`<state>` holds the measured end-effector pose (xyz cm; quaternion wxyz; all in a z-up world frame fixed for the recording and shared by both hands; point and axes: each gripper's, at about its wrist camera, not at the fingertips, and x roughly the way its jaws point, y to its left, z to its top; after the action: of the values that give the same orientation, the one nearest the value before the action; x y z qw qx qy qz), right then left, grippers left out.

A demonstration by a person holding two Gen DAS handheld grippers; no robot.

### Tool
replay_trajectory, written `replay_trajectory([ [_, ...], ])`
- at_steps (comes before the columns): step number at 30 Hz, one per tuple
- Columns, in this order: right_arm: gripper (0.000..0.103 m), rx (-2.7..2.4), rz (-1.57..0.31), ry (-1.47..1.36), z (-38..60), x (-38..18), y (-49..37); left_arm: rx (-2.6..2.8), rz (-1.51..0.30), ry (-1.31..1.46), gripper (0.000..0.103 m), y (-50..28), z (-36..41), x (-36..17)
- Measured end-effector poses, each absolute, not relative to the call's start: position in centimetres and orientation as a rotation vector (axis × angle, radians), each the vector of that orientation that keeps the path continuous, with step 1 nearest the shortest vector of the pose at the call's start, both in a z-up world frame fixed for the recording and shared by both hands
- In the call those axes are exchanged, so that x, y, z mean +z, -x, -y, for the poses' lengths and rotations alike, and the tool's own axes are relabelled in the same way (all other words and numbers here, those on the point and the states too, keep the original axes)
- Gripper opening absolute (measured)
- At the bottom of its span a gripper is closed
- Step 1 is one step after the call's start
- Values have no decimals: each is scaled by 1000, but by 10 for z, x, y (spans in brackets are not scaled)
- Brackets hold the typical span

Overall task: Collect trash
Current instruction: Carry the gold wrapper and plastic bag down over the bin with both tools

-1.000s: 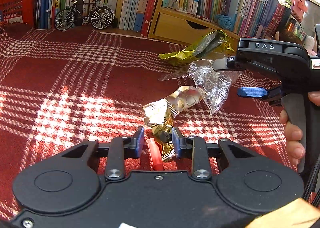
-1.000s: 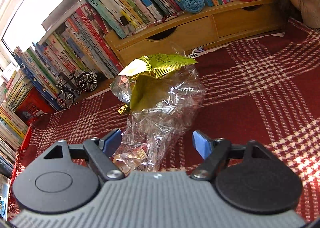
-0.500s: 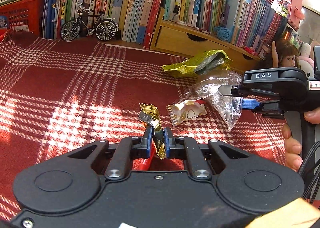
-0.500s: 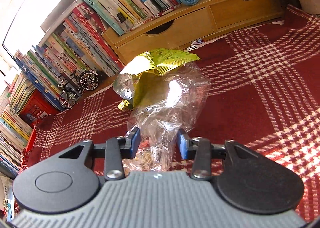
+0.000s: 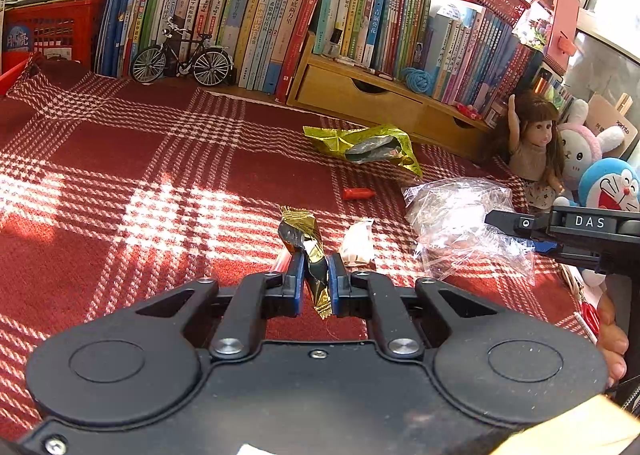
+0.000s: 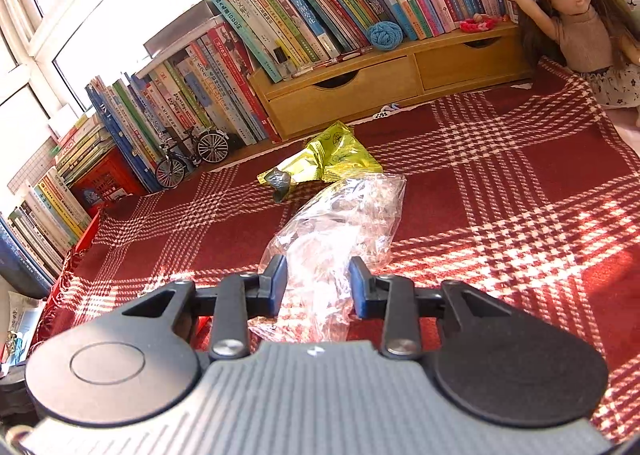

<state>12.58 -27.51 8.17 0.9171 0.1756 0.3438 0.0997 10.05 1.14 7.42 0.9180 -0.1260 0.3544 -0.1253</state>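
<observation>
The left gripper (image 5: 313, 282) pinches a gold foil wrapper (image 5: 306, 239); the right gripper (image 6: 318, 284) is closing on the clear plastic bag (image 6: 340, 223), which could slip from so loose a hold.

Red plaid cloth (image 5: 120, 159) covers the surface; upright books (image 5: 260, 11), a model bicycle (image 5: 182, 59), wooden drawer unit (image 5: 360, 95), blue yarn ball (image 6: 385, 33), doll (image 6: 576, 19) and plush toys (image 5: 608, 183) line its far edge.

"DAS" stands on the right tool (image 5: 538, 233).
</observation>
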Motion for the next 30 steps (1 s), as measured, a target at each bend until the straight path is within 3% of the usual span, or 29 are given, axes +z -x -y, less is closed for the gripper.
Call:
replay_trajectory([
  [30, 38, 312, -607, -271, 277, 119, 7, -335, -693, 161, 12, 3, 2, 110],
])
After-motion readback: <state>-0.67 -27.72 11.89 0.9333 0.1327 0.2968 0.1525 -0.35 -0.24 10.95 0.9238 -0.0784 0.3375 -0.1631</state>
